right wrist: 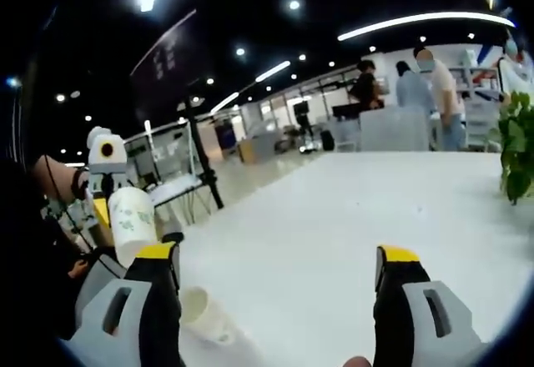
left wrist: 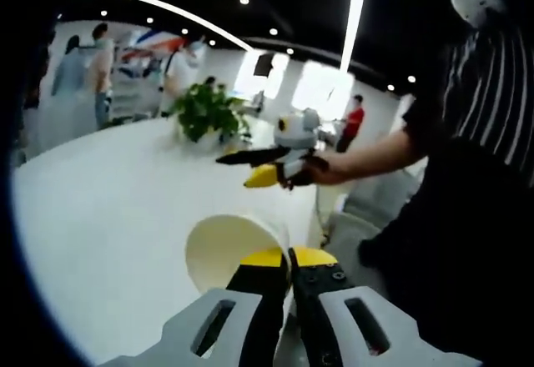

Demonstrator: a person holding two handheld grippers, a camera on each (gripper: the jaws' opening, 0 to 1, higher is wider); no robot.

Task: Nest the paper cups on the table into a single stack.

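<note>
Left gripper (left wrist: 289, 258) fingers clenched on a paper cup's (left wrist: 225, 254) rim for nesting; right gripper (right wrist: 275, 271) fingers released, another cup (right wrist: 204, 315) lying on the surface (right wrist: 334, 208) at seven o'clock.

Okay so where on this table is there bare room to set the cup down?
The white table is bare ahead of the open right gripper, as far as the plant at the far edge. In the left gripper view it is bare left of the held cup. It is crowded near the person, where another cup lies beside the right gripper's finger.
</note>
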